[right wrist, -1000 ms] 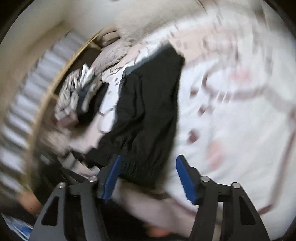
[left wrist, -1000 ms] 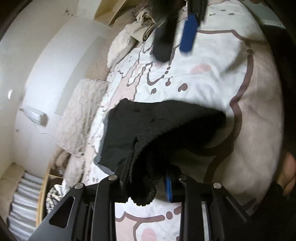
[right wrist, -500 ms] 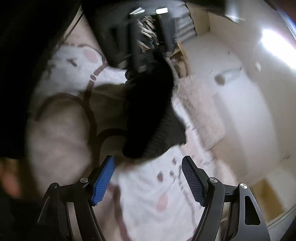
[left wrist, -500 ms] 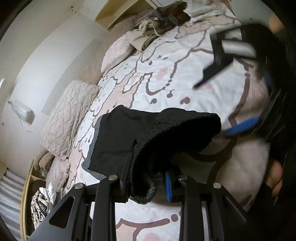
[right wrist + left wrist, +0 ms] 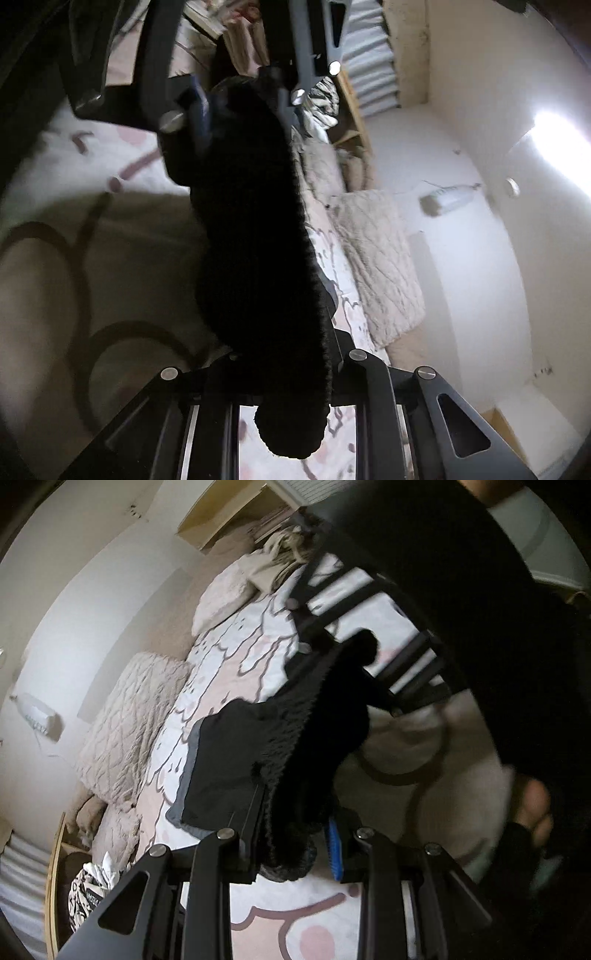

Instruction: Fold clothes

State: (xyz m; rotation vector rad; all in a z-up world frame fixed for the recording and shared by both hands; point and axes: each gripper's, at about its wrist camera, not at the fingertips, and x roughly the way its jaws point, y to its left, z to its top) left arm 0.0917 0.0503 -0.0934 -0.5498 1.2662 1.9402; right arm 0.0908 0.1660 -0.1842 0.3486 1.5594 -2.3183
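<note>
Right hand-held gripper (image 5: 291,369), pads hidden by black garment (image 5: 255,236)

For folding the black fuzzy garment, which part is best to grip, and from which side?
Grip the black fuzzy garment at its thick knitted hem, one gripper at each end, approaching along the edge from opposite ends. That band hangs stretched above the bed, so it looks firm enough to hold.

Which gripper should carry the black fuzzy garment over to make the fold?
Probably the right. Both grippers are clamped on the black garment. The left gripper pins one end low over the bedspread; the right gripper, jaws just closed on it, holds the raised far end.
</note>
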